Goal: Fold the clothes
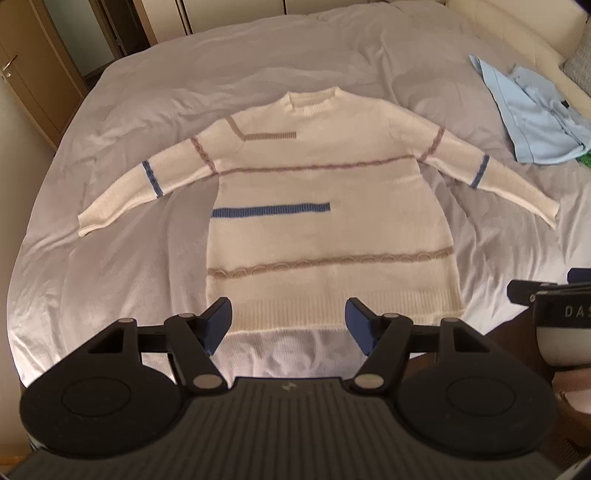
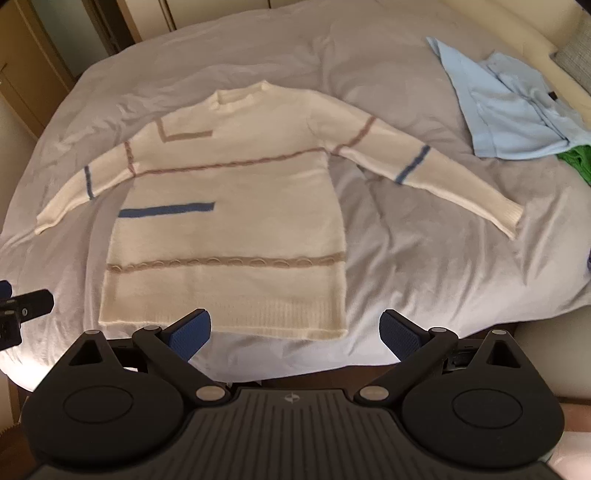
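A white knit sweater [image 1: 325,229] with blue and tan stripes lies flat, face up, on the bed, sleeves spread to both sides, hem nearest me. It also shows in the right wrist view [image 2: 229,236]. My left gripper [image 1: 290,325] is open and empty, held above the sweater's hem. My right gripper [image 2: 295,332] is open and empty, just off the hem's right corner near the bed's front edge. The right gripper's body shows at the left wrist view's right edge [image 1: 554,306].
The bed is covered by a wrinkled grey sheet [image 1: 129,258]. A light blue shirt [image 2: 509,107] lies crumpled at the far right, with a green garment [image 2: 576,162] beside it. Wooden doors [image 1: 22,74] stand at the far left. A cream headboard [image 2: 517,22] curves along the right.
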`<state>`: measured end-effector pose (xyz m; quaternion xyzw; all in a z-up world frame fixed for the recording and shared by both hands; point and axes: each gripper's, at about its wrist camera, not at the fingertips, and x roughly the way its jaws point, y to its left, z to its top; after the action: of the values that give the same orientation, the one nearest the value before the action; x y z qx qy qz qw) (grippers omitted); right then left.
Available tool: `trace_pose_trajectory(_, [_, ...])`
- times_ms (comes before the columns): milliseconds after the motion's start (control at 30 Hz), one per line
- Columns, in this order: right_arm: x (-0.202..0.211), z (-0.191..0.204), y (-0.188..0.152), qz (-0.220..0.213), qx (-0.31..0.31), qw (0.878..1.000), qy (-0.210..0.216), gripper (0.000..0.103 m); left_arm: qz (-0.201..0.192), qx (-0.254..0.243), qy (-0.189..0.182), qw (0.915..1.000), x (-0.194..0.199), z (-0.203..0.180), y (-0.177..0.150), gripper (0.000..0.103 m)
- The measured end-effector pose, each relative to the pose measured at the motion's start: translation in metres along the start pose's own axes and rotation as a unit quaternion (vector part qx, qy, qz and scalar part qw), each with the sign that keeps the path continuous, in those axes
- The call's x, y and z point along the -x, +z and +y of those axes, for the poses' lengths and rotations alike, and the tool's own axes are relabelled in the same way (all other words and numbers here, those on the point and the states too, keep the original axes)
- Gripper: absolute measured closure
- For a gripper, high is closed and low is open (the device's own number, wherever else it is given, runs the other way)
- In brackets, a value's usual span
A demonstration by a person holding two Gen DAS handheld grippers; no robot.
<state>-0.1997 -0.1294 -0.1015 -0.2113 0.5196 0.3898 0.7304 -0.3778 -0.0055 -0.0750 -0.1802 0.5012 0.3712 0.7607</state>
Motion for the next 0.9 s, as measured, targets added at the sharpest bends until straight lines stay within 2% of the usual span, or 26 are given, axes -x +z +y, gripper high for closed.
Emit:
trace_pose_trajectory(533, [0.007, -0.029, -0.010, -0.002, -0.032, 0.999, -0.023, 0.002, 0.008, -0.025, -0.007, 0.9996, -0.006, -0.021, 0.001, 0.038])
trace_pose_trajectory(900, [0.005, -0.024, -0.007, -0.004, -0.015, 1.000, -0.012, 0.002, 0.014, -0.007, 0.012, 0.9998, -0.007, -0.013, 0.002, 0.038])
